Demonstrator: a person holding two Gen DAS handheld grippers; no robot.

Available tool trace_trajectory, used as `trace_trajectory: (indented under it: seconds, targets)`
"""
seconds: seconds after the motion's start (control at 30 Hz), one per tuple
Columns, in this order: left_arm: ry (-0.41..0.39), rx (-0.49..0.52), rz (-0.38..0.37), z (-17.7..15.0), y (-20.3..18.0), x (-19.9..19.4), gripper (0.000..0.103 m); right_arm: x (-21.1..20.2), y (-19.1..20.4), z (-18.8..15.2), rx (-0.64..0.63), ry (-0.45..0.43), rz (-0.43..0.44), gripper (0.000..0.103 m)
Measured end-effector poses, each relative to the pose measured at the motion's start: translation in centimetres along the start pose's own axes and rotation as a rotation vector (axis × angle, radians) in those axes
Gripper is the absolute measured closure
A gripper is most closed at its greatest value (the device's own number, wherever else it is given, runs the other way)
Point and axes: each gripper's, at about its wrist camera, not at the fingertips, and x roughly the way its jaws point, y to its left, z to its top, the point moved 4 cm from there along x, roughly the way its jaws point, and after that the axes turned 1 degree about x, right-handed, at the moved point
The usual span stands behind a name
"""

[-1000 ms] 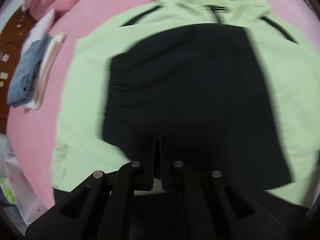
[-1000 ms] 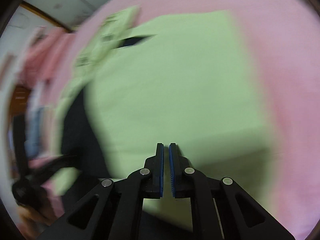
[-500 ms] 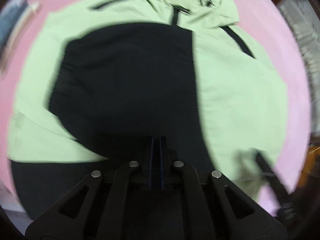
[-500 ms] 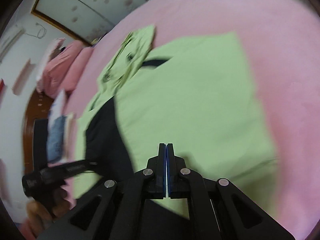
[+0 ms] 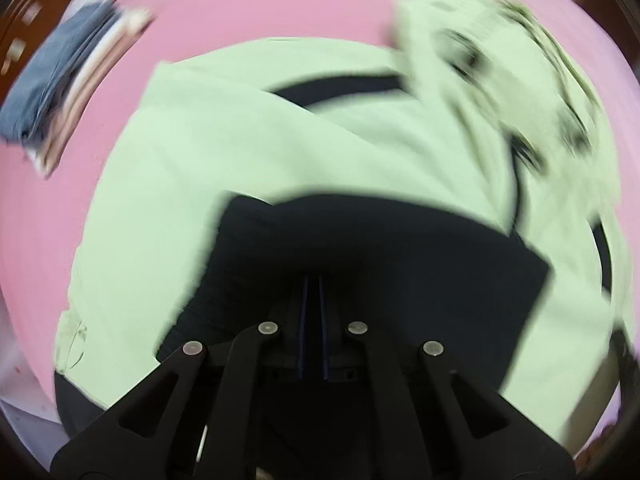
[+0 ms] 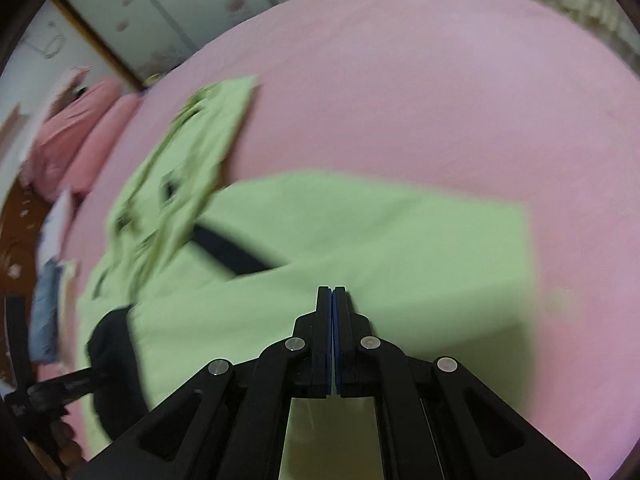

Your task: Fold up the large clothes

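A light green hooded jacket (image 5: 248, 152) with a black lower panel (image 5: 380, 248) lies on the pink bed; the view is blurred. My left gripper (image 5: 313, 280) is shut on the black hem, which is lifted and folded up over the green body. In the right wrist view the jacket (image 6: 360, 240) spreads ahead with its hood (image 6: 180, 160) at the far left. My right gripper (image 6: 333, 292) is shut on the green bottom edge. The left gripper (image 6: 76, 380) shows at the lower left, holding black fabric.
The pink bed sheet (image 6: 440, 80) surrounds the jacket. A stack of folded clothes, blue on top (image 5: 60, 72), lies at the left, also seen in the right wrist view (image 6: 48, 308). Pink pillows (image 6: 72, 140) sit by the wooden headboard. A wardrobe (image 6: 180, 8) stands behind.
Both grippers have carried the hem forward toward the hood. The black panel now covers less of the view and more green shows beyond it. The left view has swung left.
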Motion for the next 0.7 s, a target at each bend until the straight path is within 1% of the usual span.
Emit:
trace_trajectory:
  seconds: [0.03, 0.07, 0.1, 0.17, 0.2, 0.23, 0.27, 0.3, 0.43, 0.5, 0.57, 0.63, 0.7]
  targets:
    - [0.003, -0.035, -0.037, 0.5, 0.7, 0.3, 0.1, -0.1, -1.7, 0.7, 0.017, -0.006, -0.055, 0.103]
    - [0.012, -0.048, -0.058, 0.7, 1.0, 0.5, 0.1, -0.1, -2.8, 1.3, 0.032, -0.003, -0.066, 0.103]
    - [0.014, -0.045, -0.06, 0.6, 1.0, 0.5, 0.1, -0.2, -3.7, 1.6, 0.061, 0.009, -0.042, 0.103]
    - [-0.002, -0.009, -0.041, 0.7, 0.9, 0.5, 0.099, -0.4, -4.3, 1.7, 0.134, 0.048, 0.03, 0.103]
    - [-0.013, 0.026, -0.022, 0.4, 0.5, 0.3, 0.099, -0.6, -4.4, 1.4, 0.157, 0.056, 0.042, 0.103]
    - [-0.022, 0.064, 0.002, -0.1, -0.1, 0.1, 0.099, -0.7, -4.7, 1.1, 0.169, 0.062, 0.042, 0.103]
    - [-0.025, 0.087, 0.02, -0.6, -1.2, -0.3, 0.098, -0.1, -5.2, 1.4, 0.181, 0.064, 0.035, 0.103]
    - [-0.022, 0.106, 0.035, -0.9, -1.5, -0.6, 0.098, -0.3, -5.2, 1.0, 0.192, 0.062, 0.028, 0.103]
    - [-0.01, 0.093, 0.029, -2.9, -1.5, -1.5, 0.093, -2.6, -6.7, -2.4, 0.21, 0.043, -0.012, 0.103]
    - [-0.014, 0.112, 0.021, -3.9, -0.8, -1.6, 0.089, -3.7, -6.6, -5.1, 0.198, 0.04, -0.038, 0.103]
    - [-0.019, 0.128, 0.012, -5.2, -0.2, -2.1, 0.084, -4.8, -6.6, -7.9, 0.199, 0.069, -0.048, 0.103]
    - [-0.027, 0.151, -0.003, -6.7, -0.1, -2.9, 0.078, -5.9, -6.9, -10.4, 0.228, 0.104, -0.034, 0.103]
    - [-0.003, 0.181, -0.017, -8.6, 0.0, -3.8, 0.077, -6.1, -6.7, -13.2, 0.253, 0.131, -0.016, 0.103]
